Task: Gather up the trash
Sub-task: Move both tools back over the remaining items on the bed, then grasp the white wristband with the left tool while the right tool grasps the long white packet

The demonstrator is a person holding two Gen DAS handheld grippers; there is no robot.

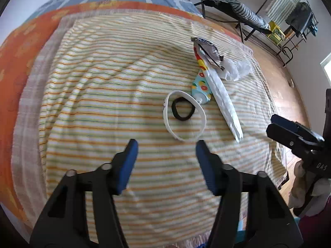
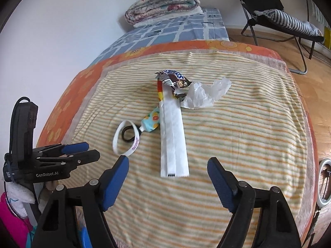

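a bed [image 1: 68,86] under a striped cloth fills the left wrist view; the left claw [image 1: 166,144] hangs part open and empty, near a white wristband [image 1: 203,122]. in the right wrist view the right claw [image 2: 167,163] gapes empty before a long white wrapper [image 2: 172,136], with a snickers wrapper [image 2: 175,79] and crumpled plastic [image 2: 206,93] beyond.

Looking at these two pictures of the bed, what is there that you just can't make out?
- Tube: both views, upper part hidden under the long white paper sleeve and the candy wrapper.
- Print on the white wristband: right view, too small and blurred to read.
- Clear plastic scrap: near edge tucked behind the wrapper.
- Any bin: in neither view.
- Person: only cloth at the frame edges.
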